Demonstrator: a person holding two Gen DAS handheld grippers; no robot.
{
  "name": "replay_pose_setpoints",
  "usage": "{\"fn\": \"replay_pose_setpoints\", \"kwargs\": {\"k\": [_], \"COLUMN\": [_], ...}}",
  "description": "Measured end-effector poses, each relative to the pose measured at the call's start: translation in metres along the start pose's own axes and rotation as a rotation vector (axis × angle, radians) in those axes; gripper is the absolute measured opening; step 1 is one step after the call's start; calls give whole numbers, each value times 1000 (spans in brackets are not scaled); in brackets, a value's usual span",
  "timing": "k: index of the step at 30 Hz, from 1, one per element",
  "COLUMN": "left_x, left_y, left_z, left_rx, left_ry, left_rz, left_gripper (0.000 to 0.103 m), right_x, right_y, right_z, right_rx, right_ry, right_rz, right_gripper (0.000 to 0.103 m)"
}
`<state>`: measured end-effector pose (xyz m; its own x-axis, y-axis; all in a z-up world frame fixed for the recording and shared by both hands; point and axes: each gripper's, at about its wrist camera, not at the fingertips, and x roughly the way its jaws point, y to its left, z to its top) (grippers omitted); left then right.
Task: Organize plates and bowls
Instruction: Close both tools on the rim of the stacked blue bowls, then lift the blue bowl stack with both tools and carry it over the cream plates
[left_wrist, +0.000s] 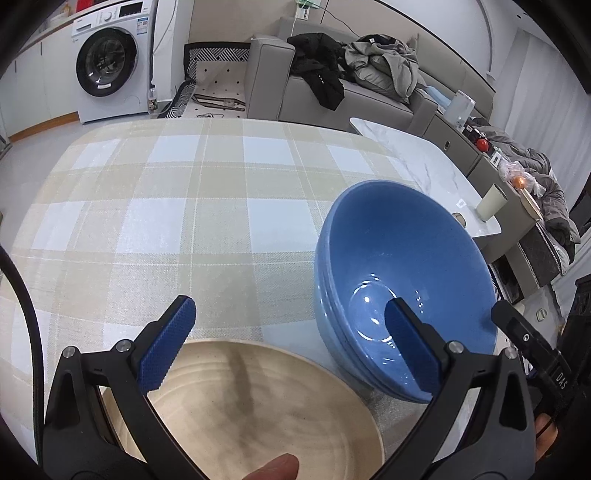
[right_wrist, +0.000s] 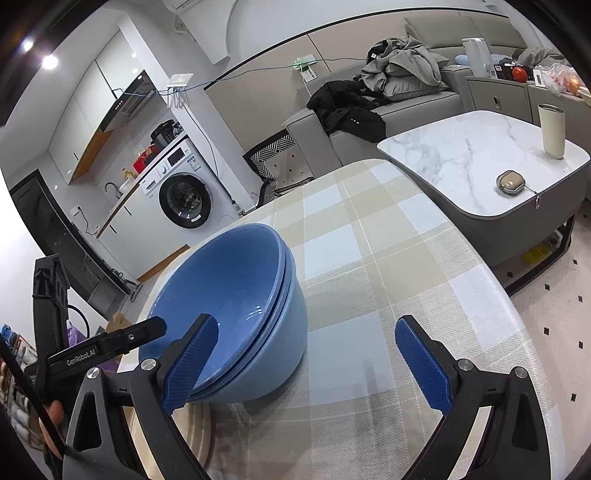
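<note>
A stack of blue bowls (left_wrist: 399, 266) is seen nested on the checked tablecloth (left_wrist: 192, 206) that covers the worktop, its rims tilted rather than level, and in the right wrist view three rims can be counted at the stack (right_wrist: 240, 306). Just beside it, at the near edge of the cloth, a beige plate (left_wrist: 258, 406) with faint rings is laid flat; only a sliver of that plate (right_wrist: 192, 424) is shown in the right wrist view, beneath the bowls' near side. The left claw (left_wrist: 290, 345) is held spread wide above the gap between plate and bowls, with nothing pinched; its right pad is seen in front of the bowls' inside, and whether it touches them cannot be told. The right claw (right_wrist: 308, 363) is likewise spread, its left finger (right_wrist: 188, 365) lying across the near rim of the stack and its other finger over bare cloth, so nothing is clamped. A fingertip (left_wrist: 273, 469) of the person is visible at the lower edge of the left view. Beyond the cloth, a marble table (right_wrist: 461, 155) carrying a tall cream cup (right_wrist: 552, 129) is seen, with a grey sofa (left_wrist: 295, 92) and a washing machine (left_wrist: 110, 62) behind
</note>
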<state>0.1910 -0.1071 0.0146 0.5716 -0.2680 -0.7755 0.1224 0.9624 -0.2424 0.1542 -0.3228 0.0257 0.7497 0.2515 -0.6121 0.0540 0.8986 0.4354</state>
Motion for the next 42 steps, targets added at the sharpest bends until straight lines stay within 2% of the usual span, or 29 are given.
{"fn": "replay_pose_setpoints", "kwargs": {"k": [8, 10, 13, 15, 21, 26, 28, 42], "left_x": [17, 20, 20, 22, 24, 18, 17, 9], "left_y": [0, -1, -5, -8, -16, -23, -25, -25], "left_z": [4, 5, 4, 4, 1, 0, -1, 0], "left_rx": [-9, -1, 13, 21, 40, 69, 80, 85], "left_ry": [29, 32, 33, 34, 33, 15, 11, 7], "left_rz": [-11, -25, -48, -63, -76, -80, -67, -48], "left_gripper": [101, 93, 76, 62, 39, 27, 27, 26], "right_x": [16, 19, 23, 24, 23, 23, 23, 21], "right_y": [7, 7, 9, 11, 17, 20, 22, 27], "right_z": [2, 3, 4, 4, 2, 2, 3, 0], "right_rx": [-21, -20, -25, -35, -62, -80, -86, -103], "right_ry": [57, 67, 75, 75, 57, 54, 54, 42], "right_rz": [31, 36, 33, 40, 55, 54, 58, 31], "right_gripper": [78, 69, 69, 63, 49, 42, 39, 39]}}
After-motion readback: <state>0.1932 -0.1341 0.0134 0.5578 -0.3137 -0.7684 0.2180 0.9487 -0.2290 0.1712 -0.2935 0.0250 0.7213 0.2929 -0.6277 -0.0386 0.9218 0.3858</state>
